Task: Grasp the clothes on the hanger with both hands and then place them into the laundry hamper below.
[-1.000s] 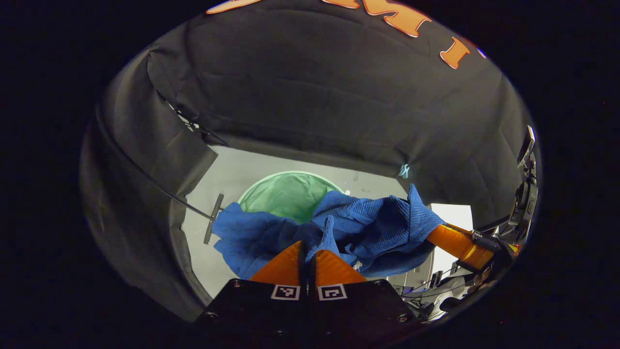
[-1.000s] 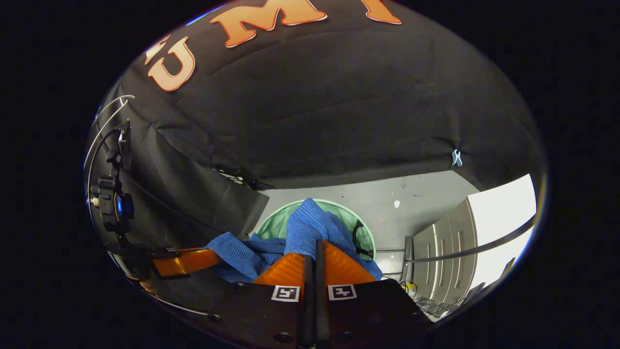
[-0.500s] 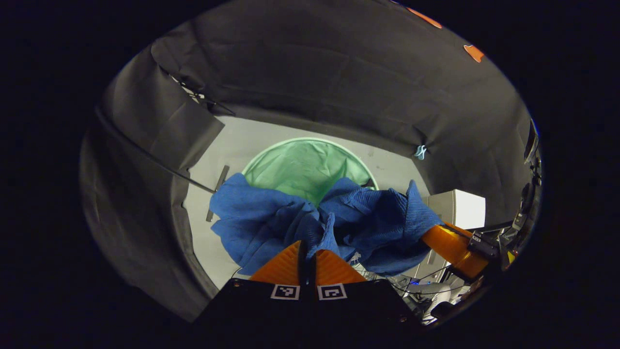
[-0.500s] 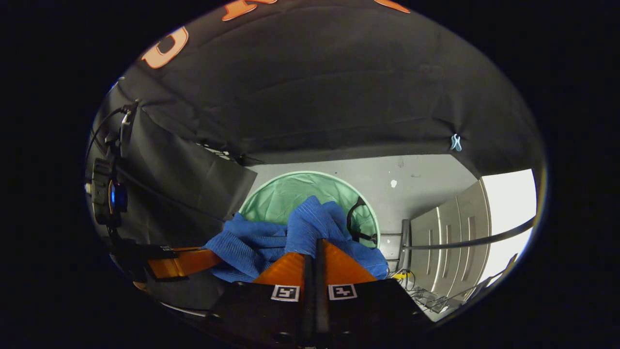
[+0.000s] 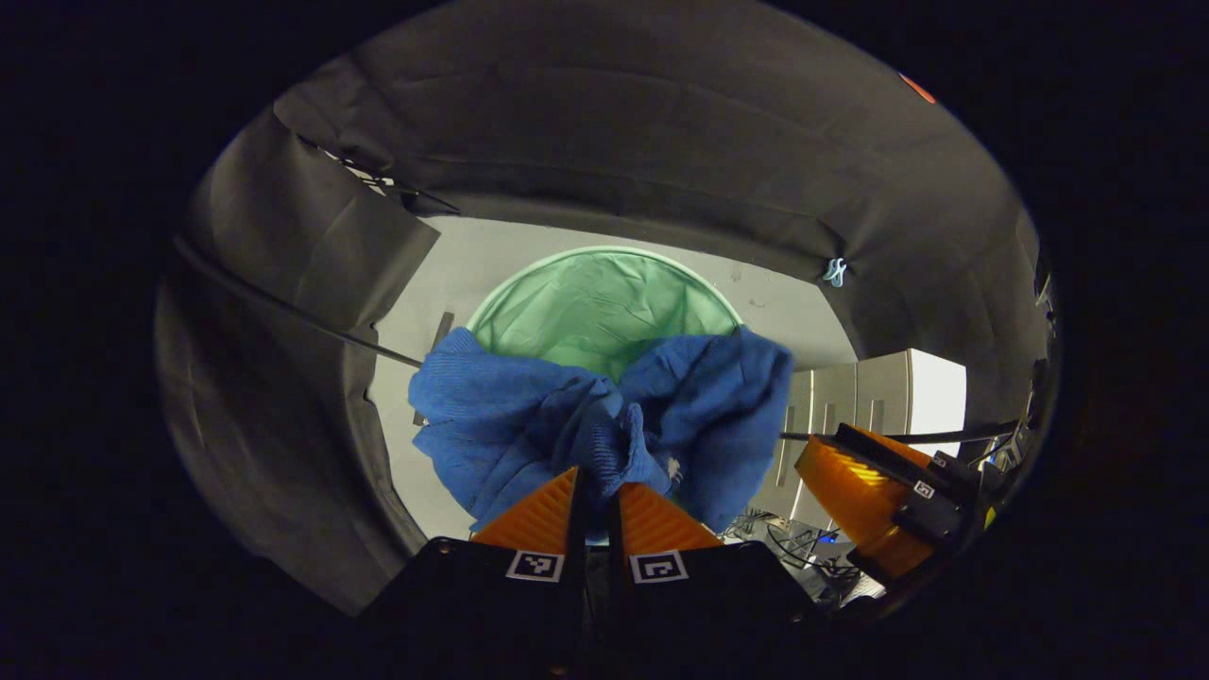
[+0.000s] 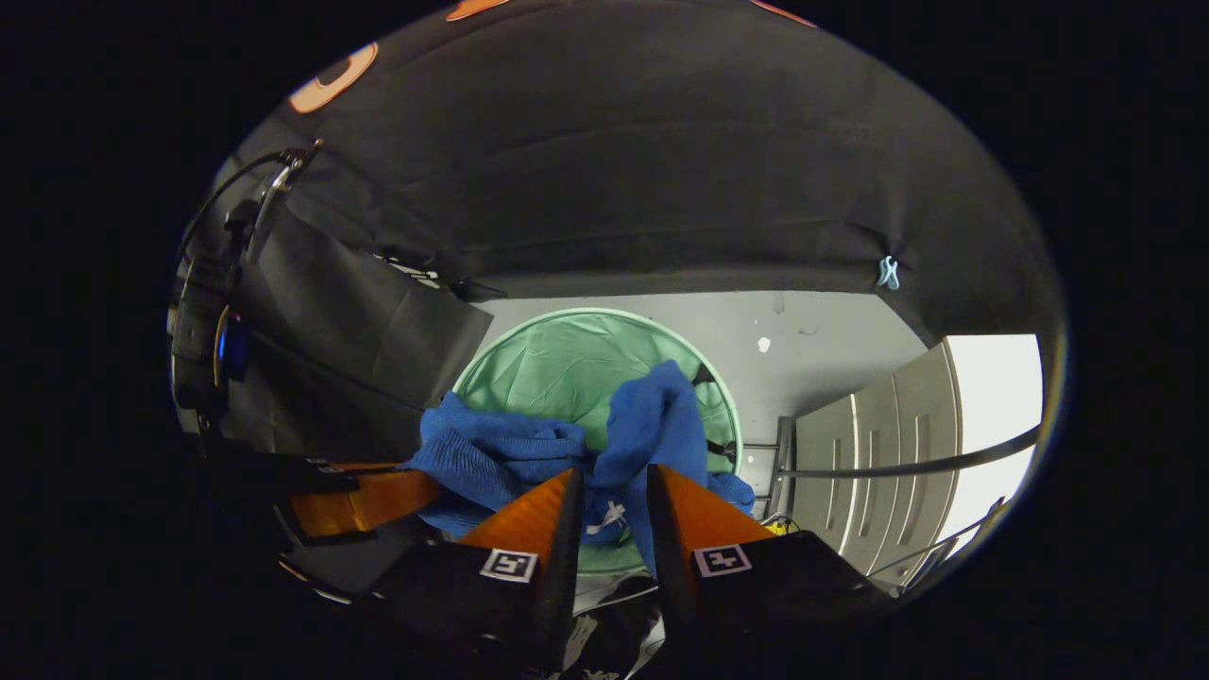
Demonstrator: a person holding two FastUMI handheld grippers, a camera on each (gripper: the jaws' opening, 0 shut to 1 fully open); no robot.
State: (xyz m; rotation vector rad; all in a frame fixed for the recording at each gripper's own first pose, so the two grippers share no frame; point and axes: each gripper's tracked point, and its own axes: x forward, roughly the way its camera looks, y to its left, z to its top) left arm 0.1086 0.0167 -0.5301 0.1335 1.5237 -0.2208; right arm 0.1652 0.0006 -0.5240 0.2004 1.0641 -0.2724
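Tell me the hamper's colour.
Light green, with a paler rim; the hamper shows best in the left gripper view.

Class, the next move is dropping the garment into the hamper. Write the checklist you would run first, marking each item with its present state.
1. The hamper mouth is open beneath the blue garment: ok.
2. The left gripper is closed on a fold of the garment: ok.
3. The right gripper is free of the cloth: ok. Its jaws are parted, and the left gripper view shows it apart from the garment.
4. The hamper has room: ok. The part of the inside that shows holds only lining.
5. The whole garment hangs inside the rim: cannot tell. One edge appears past the rim, but depth is unclear.
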